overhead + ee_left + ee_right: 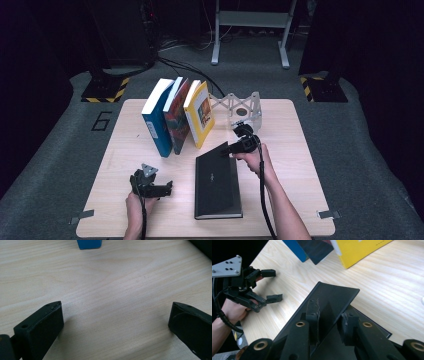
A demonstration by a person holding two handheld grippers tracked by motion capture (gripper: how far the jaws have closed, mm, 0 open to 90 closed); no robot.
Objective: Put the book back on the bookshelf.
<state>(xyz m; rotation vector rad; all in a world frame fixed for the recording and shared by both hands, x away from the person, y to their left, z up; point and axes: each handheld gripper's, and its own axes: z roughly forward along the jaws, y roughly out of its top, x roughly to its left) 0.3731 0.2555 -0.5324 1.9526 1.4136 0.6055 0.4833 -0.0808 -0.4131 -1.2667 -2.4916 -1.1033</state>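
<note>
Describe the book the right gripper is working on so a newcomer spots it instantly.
On the wooden table, in front of three leaning books, lies the black book. It alone lies flat and plain black; the right gripper pinches its raised cover.

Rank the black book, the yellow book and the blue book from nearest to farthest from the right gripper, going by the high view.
1. black book: its lifted cover is in the right gripper.
2. yellow book: standing just up-left, rightmost in the leaning row.
3. blue book: leftmost in that row.
</note>
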